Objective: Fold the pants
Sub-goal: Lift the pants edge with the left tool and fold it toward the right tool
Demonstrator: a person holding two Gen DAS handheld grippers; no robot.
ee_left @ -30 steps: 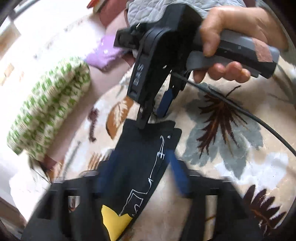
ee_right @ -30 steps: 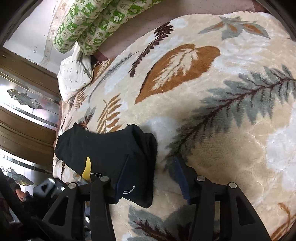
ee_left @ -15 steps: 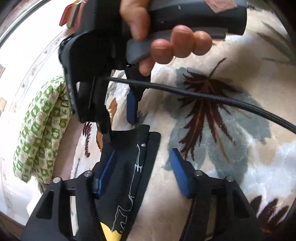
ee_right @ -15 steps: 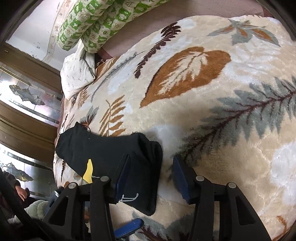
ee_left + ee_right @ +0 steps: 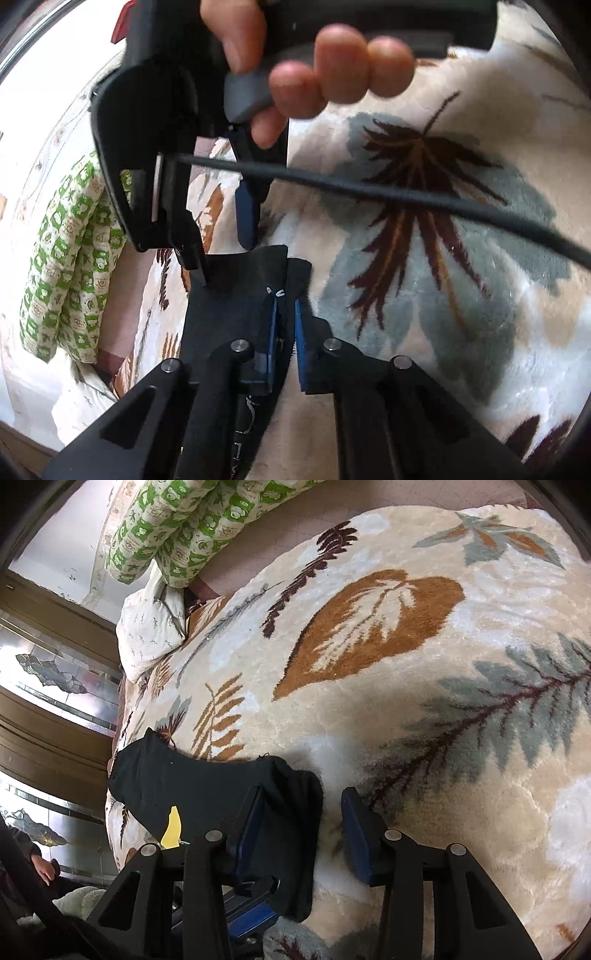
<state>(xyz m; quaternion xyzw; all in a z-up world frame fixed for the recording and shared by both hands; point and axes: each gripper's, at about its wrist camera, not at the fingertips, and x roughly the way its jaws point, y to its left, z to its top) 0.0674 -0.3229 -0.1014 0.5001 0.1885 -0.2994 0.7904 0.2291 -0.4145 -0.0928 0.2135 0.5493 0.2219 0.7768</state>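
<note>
The black pants (image 5: 236,295) with white print lie folded on a leaf-patterned blanket (image 5: 424,280). My left gripper (image 5: 284,325) is shut on the right edge of the pants. In the right wrist view the pants (image 5: 207,786) show a yellow patch (image 5: 171,827). My right gripper (image 5: 299,823) is open, its left finger resting on the folded end of the pants and its right finger on the blanket. The right gripper also shows in the left wrist view (image 5: 221,254), held by a hand just beyond the pants.
A green-and-white patterned quilt roll (image 5: 192,528) and a white pillow (image 5: 147,627) lie at the far edge of the bed. Its black cable (image 5: 406,195) crosses the left wrist view. A wood-and-glass cabinet (image 5: 44,686) stands at the left.
My left gripper has closed on the right edge of the pants; it was open half a second ago. My right gripper has stayed open over the folded end.
</note>
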